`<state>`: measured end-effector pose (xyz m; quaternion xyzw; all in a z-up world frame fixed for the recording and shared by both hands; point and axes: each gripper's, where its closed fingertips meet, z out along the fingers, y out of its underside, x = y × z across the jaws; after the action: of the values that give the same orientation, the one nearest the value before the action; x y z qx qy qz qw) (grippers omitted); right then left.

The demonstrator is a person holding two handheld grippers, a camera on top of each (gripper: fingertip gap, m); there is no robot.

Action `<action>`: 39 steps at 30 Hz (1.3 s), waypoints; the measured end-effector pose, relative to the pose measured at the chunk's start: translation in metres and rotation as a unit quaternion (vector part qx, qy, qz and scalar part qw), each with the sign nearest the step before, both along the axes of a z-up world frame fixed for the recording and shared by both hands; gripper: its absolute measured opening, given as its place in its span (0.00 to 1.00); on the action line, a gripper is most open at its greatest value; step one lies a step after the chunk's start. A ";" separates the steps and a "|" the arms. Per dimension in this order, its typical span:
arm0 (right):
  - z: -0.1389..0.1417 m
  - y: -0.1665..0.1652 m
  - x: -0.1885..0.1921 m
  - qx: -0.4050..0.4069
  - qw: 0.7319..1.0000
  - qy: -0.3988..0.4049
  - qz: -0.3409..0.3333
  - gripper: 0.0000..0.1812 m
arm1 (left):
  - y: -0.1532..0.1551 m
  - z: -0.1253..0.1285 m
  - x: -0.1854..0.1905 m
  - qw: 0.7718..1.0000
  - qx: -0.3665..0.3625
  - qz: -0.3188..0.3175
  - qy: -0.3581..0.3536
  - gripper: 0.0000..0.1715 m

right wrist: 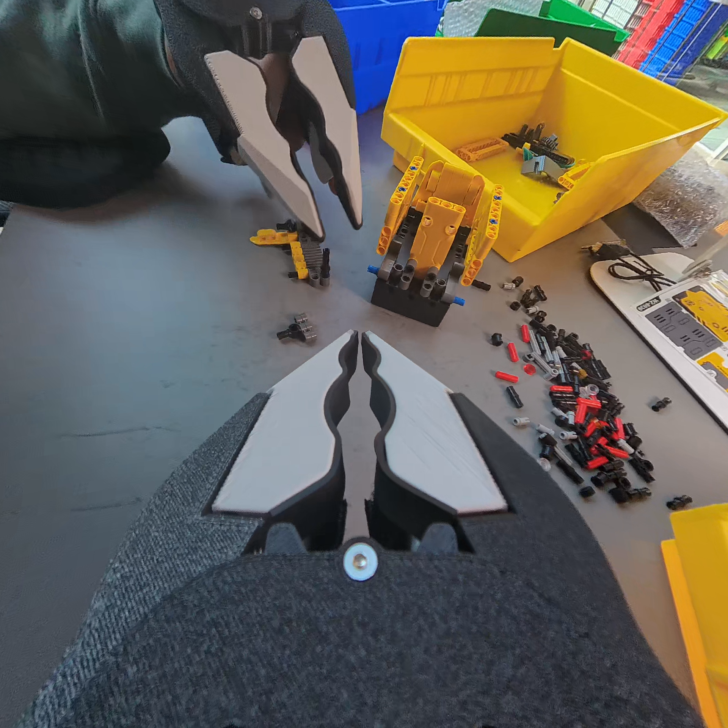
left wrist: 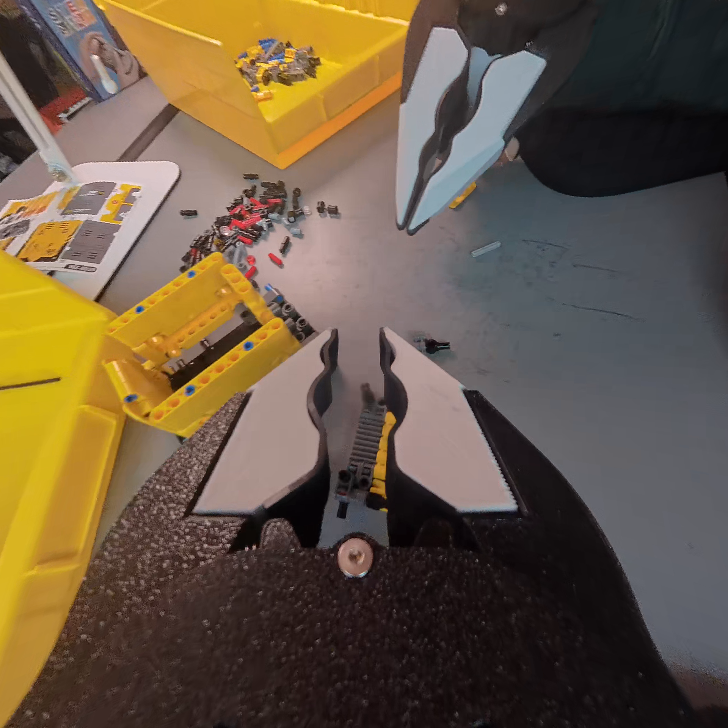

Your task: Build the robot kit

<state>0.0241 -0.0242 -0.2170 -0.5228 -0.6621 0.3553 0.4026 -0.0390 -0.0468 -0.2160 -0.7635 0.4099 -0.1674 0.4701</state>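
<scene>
Your left gripper point(left wrist: 358, 335) has its fingers apart and hangs over a small grey-and-yellow toothed brick piece point(left wrist: 368, 449) that lies on the grey table point(left wrist: 551, 354); from the right wrist view the left gripper point(right wrist: 340, 232) has one fingertip down at that piece point(right wrist: 303, 252), though you cannot tell from either picture whether it actually touches. Your right gripper point(right wrist: 359, 334) has its fingers drawn together with only a thin slit between the tips and nothing between them; in the left wrist view it point(left wrist: 405, 226) hangs just above the table, tips down. Nearest to your right gripper is a small black-and-grey connector piece point(right wrist: 297, 331), just beyond its tips on the left side. Ahead stands a yellow-and-black brick assembly point(right wrist: 429, 244), upright, with a yellow bin point(right wrist: 472, 78) directly behind it holding a few loose parts. To the right of the assembly lies a scatter of black, red and grey pins point(right wrist: 583, 413), and past those a printed instruction sheet point(right wrist: 685, 327) on a white board. In the left wrist view a second yellow bin point(left wrist: 189, 71) with mixed small pieces sits at the far side, and a pale grey rod point(left wrist: 486, 249) lies alone near your right gripper's tips.
</scene>
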 end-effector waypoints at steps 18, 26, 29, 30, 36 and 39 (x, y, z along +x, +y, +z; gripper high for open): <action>0.010 -0.019 -0.017 -0.046 0.999 0.010 0.006 0.00 | -0.021 0.024 0.025 0.997 0.011 -0.018 -0.070 0.14; 0.005 -0.063 -0.025 0.050 0.995 -0.011 0.083 0.00 | -0.035 0.003 0.064 0.996 0.032 -0.084 0.016 0.15; -0.001 -0.064 -0.023 0.058 0.995 -0.036 0.078 0.00 | -0.036 -0.003 0.065 0.995 0.033 -0.085 0.048 0.14; -0.004 -0.063 -0.023 0.059 0.995 -0.048 0.072 0.00 | -0.036 -0.006 0.065 0.994 0.034 -0.086 0.058 0.14; 0.002 -0.062 -0.030 -0.098 0.994 -0.053 0.015 0.00 | -0.031 -0.006 0.059 0.994 0.042 -0.075 0.065 0.12; -0.013 -0.062 -0.028 -0.008 0.994 -0.109 0.028 0.00 | -0.032 -0.019 0.059 0.991 0.035 -0.079 0.102 0.12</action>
<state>-0.0036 -0.0862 -0.2298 -0.5427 -0.7135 0.3129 0.3138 0.0199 -0.0784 -0.2352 -0.7248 0.5202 -0.1110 0.4379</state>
